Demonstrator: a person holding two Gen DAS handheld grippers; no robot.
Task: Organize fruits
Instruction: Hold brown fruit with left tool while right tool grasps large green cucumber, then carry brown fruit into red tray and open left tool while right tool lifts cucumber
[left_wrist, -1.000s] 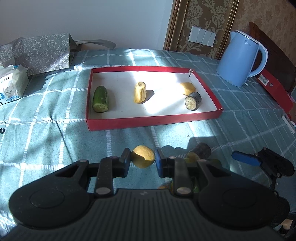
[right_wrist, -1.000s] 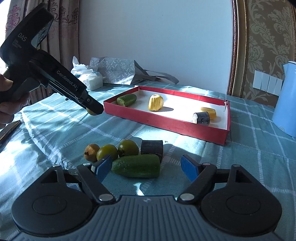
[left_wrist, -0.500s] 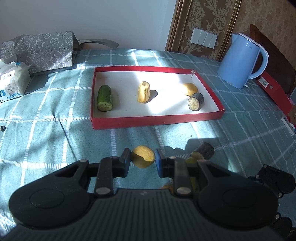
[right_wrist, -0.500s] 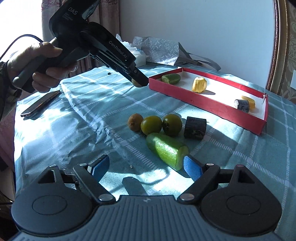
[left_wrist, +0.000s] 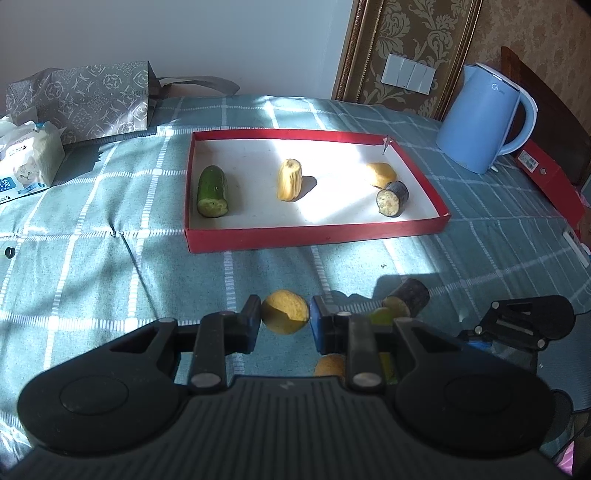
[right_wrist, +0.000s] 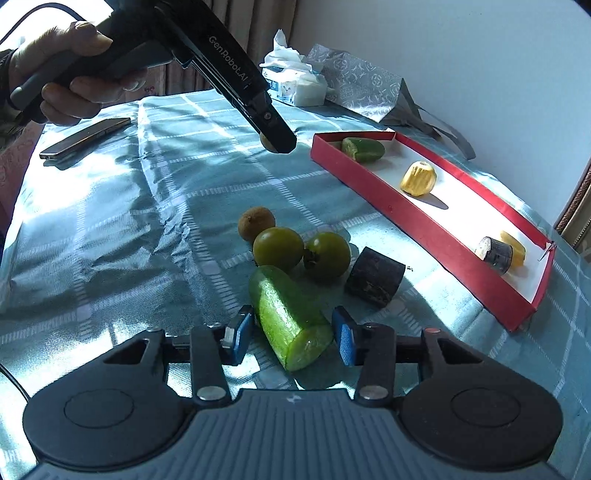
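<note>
The step in hand looks like a double pick-up: the left claw (left_wrist: 285, 322) is clamped on a small yellow fruit piece (left_wrist: 285, 312) and holds it clear above the checked cloth on the desk (left_wrist: 92, 258), short of the red tray (left_wrist: 314, 236), while the right claw (right_wrist: 291, 334) has just been closing, its blue pads now narrow on either side of the cut cucumber piece (right_wrist: 291, 317); a thin gap seems to remain at each pad, so I judge the grip not yet made. Next, the right claw needs to finish closing squarely on the cucumber's flanks before lifting, and the left needs to carry its piece over the tray's near wall and set it down, likely beside the matching yellow piece (left_wrist: 380, 173) at the tray's far end. The left wrist view shows the whole tray floor, with a cucumber half (left_wrist: 212, 190), a ribbed yellow piece (left_wrist: 290, 180) and an eggplant chunk (left_wrist: 392, 197), plus the blue kettle (left_wrist: 476, 122). Only the right wrist view shows the loose pile plainly: two green fruits (right_wrist: 277, 248), a brown one (right_wrist: 256, 222), a dark chunk (right_wrist: 373, 276), also a phone (right_wrist: 85, 137) and the person's hand (right_wrist: 74, 85)
</note>
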